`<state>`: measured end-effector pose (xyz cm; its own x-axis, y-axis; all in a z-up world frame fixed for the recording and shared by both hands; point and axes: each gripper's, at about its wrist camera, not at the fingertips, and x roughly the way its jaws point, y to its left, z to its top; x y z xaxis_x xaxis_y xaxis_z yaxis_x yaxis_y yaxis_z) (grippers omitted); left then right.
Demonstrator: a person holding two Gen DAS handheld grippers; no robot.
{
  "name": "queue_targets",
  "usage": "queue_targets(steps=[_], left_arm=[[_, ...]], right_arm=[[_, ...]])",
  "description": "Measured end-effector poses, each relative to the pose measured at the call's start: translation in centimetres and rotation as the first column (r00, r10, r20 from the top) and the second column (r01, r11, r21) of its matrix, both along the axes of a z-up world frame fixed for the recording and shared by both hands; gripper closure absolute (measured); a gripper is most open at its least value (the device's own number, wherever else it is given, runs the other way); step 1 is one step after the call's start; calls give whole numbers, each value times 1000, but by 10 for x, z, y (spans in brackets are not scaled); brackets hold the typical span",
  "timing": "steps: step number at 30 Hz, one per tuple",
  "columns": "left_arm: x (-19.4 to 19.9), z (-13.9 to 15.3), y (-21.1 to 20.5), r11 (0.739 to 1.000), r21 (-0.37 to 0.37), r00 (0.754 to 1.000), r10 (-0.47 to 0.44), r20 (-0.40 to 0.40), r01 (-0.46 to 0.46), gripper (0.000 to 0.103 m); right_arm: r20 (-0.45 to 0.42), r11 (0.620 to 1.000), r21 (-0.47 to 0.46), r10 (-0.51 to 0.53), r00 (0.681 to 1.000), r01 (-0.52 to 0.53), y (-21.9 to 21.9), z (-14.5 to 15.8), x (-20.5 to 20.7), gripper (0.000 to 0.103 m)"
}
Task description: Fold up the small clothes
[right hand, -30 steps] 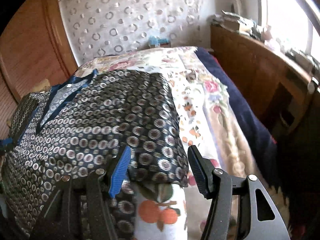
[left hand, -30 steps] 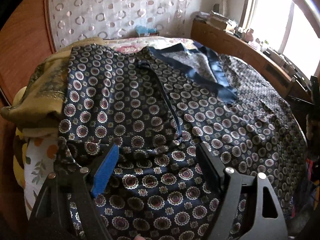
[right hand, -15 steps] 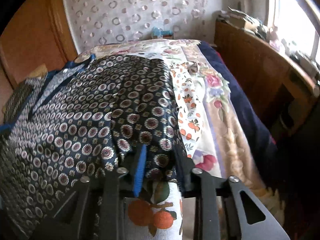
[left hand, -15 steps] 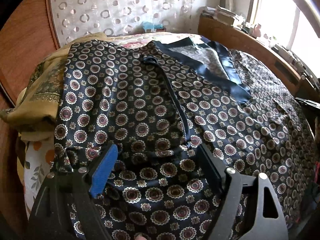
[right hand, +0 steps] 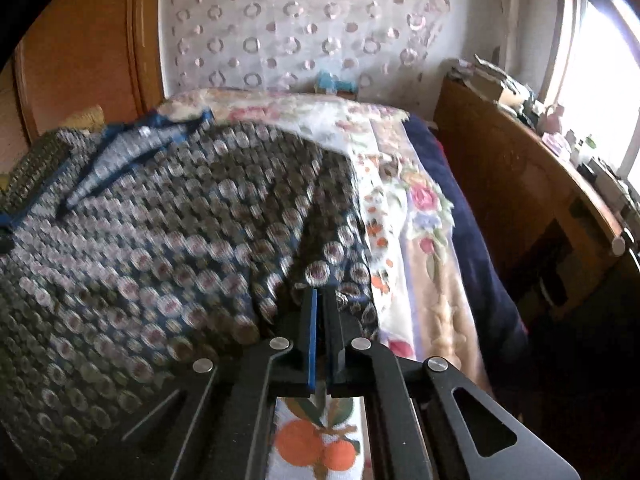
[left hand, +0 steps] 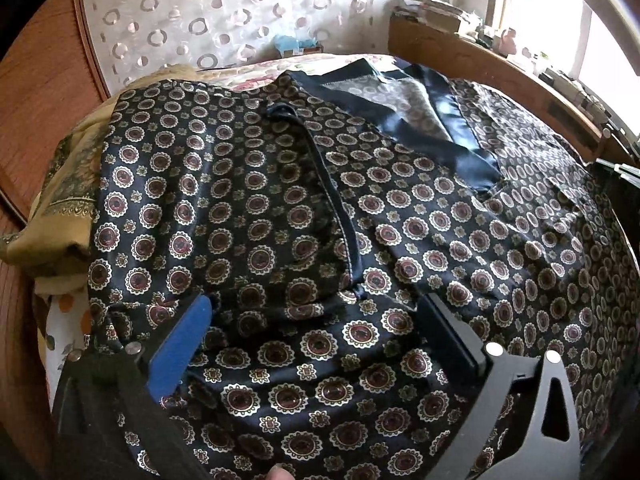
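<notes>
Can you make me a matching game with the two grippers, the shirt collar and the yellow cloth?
Things:
1. left gripper
2. right gripper
3. collar
4. yellow cloth

States or places:
A. plain dark blue
B. shut on the shirt edge
C. open over the shirt
D. bunched at the shirt's left side

Pairs: 1-C, 2-B, 3-A, 4-D

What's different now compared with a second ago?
The right gripper has shut on the patterned shirt, pinching its near right edge and starting to lift it. The left gripper moved slightly forward over the fabric but stays open, holding nothing. The shirt otherwise lies spread on the bed.
</notes>
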<state>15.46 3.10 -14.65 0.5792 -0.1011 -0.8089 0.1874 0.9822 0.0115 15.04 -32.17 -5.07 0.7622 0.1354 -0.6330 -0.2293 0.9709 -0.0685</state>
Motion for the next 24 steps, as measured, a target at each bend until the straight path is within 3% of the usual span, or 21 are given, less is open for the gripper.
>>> queue_targets(steps=[7,12,17,24], left_arm=[[0,0,0,1000,2,1000,0,0,0,0],[0,1,0,1000,2,1000,0,0,0,0],[0,1,0,1000,3,1000,1,1,-1,0],[-16,19,7,999,-36,994,34,100,-31,0]], right_arm=[[57,991,73,110,992,-114,21,20,-25,101],[-8,979,17,203,979,-202,53,-3,-30,101],[-74,982,-10,186,980,-187,61,-32,-25,101],[-4,987,-5,159,987,-159,61,-15,-40,101]])
